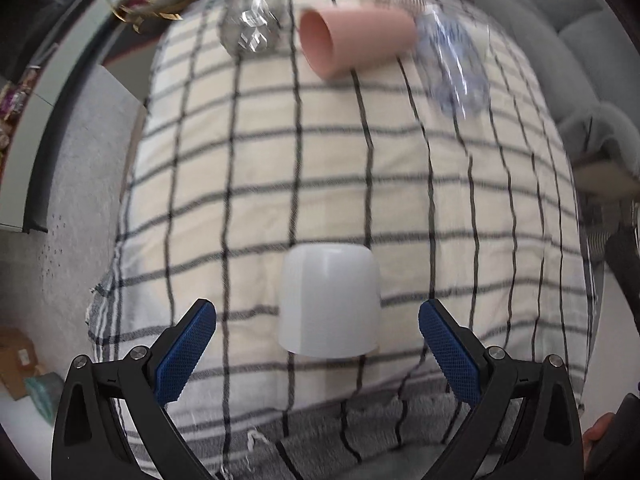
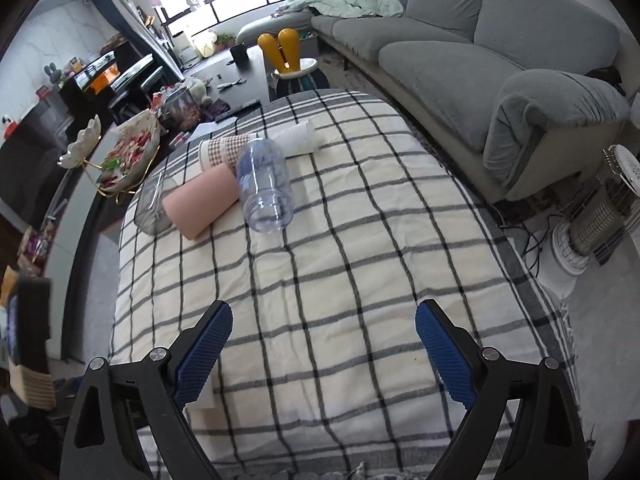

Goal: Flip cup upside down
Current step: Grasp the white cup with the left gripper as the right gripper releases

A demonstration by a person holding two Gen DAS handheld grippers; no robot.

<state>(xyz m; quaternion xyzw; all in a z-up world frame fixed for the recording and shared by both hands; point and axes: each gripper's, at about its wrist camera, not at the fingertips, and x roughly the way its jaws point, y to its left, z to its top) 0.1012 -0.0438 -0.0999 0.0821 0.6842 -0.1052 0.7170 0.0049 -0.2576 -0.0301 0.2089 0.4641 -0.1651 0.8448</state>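
A white cup (image 1: 330,300) stands upside down on the checked cloth (image 1: 280,160), rim down, between the blue pads of my open left gripper (image 1: 318,312), which does not touch it. A pink cup (image 1: 356,40) lies on its side at the far end; it also shows in the right wrist view (image 2: 202,204). My right gripper (image 2: 324,322) is open and empty above the near part of the cloth (image 2: 360,240). The white cup is only partly seen behind my right gripper's left finger, as a pale shape (image 2: 200,400).
At the far end lie a clear plastic bottle (image 2: 264,184), a clear glass (image 2: 150,208), a checked paper cup (image 2: 226,148) and a white cup (image 2: 298,138). A grey sofa (image 2: 480,60) is to the right, a heater (image 2: 600,220) on the floor, a snack dish (image 2: 124,152) to the left.
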